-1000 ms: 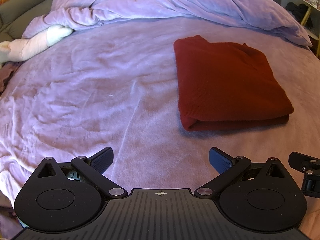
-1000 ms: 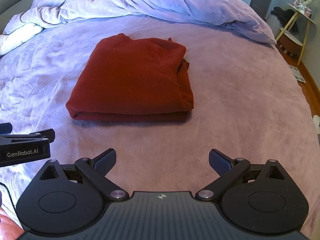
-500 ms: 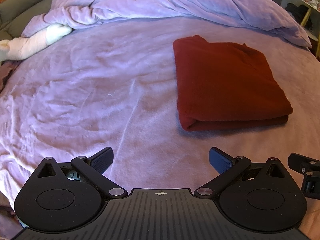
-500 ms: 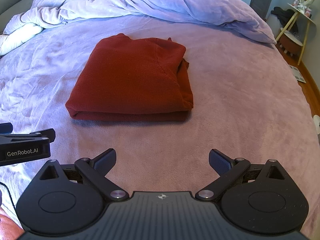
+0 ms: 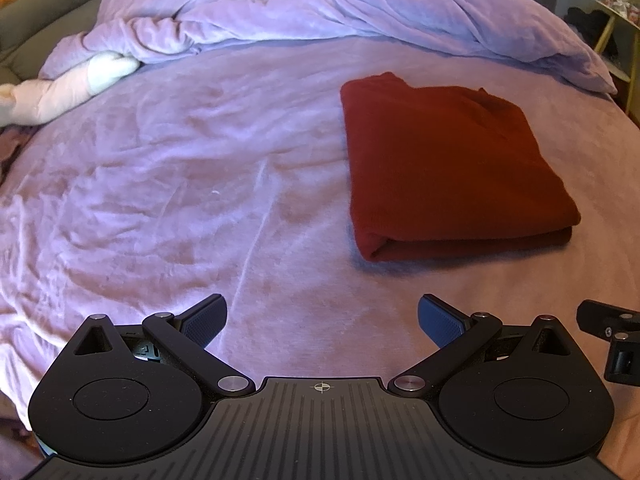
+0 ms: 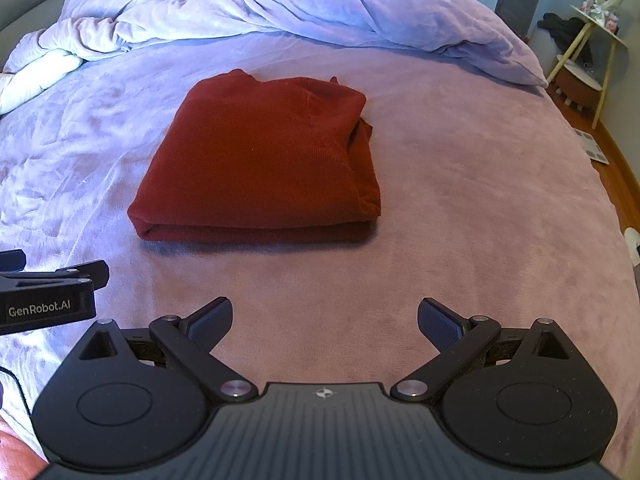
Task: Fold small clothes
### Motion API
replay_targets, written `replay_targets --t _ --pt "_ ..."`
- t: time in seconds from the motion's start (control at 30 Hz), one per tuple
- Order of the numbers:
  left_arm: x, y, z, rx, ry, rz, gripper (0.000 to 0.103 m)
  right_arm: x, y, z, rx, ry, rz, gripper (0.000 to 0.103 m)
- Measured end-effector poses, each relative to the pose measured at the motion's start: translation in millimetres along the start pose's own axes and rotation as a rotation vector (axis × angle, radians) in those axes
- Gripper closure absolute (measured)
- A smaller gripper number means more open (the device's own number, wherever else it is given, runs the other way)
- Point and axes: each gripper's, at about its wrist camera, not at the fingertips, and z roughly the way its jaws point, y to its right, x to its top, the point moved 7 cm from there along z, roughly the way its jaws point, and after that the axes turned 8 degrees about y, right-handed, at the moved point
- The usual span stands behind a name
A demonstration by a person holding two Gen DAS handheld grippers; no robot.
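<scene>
At the bottom of each frame, the left gripper [image 5: 322, 316] and right gripper [image 6: 325, 318] are hovering spread wide, holding nothing, over the lilac bed [image 6: 460, 248]. The folded red garment [image 6: 260, 164] is lying mid-frame beyond them. A bunched duvet [image 6: 280, 4] is filling the top, a side table [image 6: 596, 52] standing upper right.
</scene>
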Motion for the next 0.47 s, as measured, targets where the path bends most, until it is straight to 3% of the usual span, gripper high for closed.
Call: replay_targets --t 0.47 --pt "-3.1 0.5 -2.1 -0.005 0.005 0.014 0.0 0.6 1.1 -1.6 -0.002 0.005 -0.004 0.004"
